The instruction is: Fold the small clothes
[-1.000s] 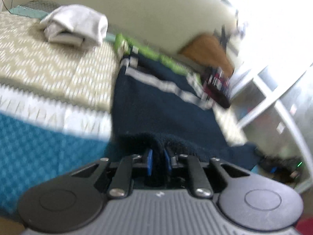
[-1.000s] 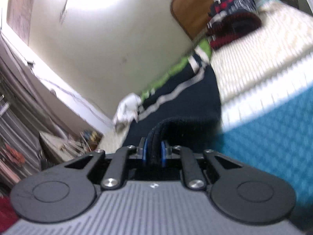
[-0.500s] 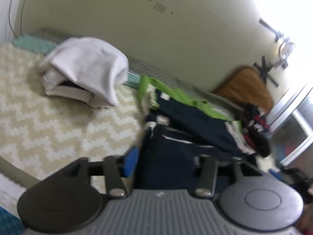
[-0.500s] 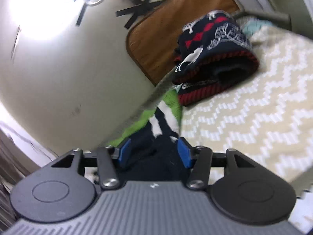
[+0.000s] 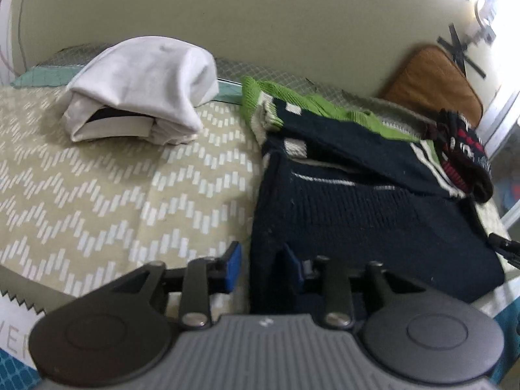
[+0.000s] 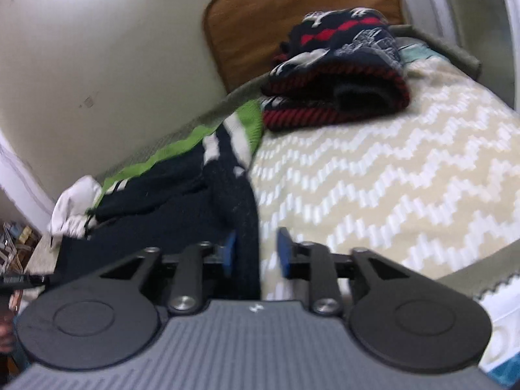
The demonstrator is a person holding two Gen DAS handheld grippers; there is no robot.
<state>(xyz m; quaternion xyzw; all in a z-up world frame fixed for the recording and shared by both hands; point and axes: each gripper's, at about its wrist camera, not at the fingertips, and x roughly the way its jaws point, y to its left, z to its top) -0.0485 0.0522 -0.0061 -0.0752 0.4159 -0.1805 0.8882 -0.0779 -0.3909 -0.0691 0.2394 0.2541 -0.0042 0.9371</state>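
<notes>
Left wrist view: the left gripper (image 5: 261, 268) stands partly spread; its jaws have just been closing. The left edge of the navy sweater (image 5: 357, 208) lies between the jaws, and the pads do not visibly press it. The sweater lies folded on the bed (image 5: 97, 188), extending ahead and to the right. A folded white garment (image 5: 139, 87) rests well apart, far left.

Right wrist view: the right gripper (image 6: 256, 253) is likewise partly spread, its jaws just closing. The sweater's right edge (image 6: 247, 227) runs between the jaws, its long axis leading away toward the wall. A red-patterned knit (image 6: 338, 74) lies beyond.

Judgement: both hands are equally near.
</notes>
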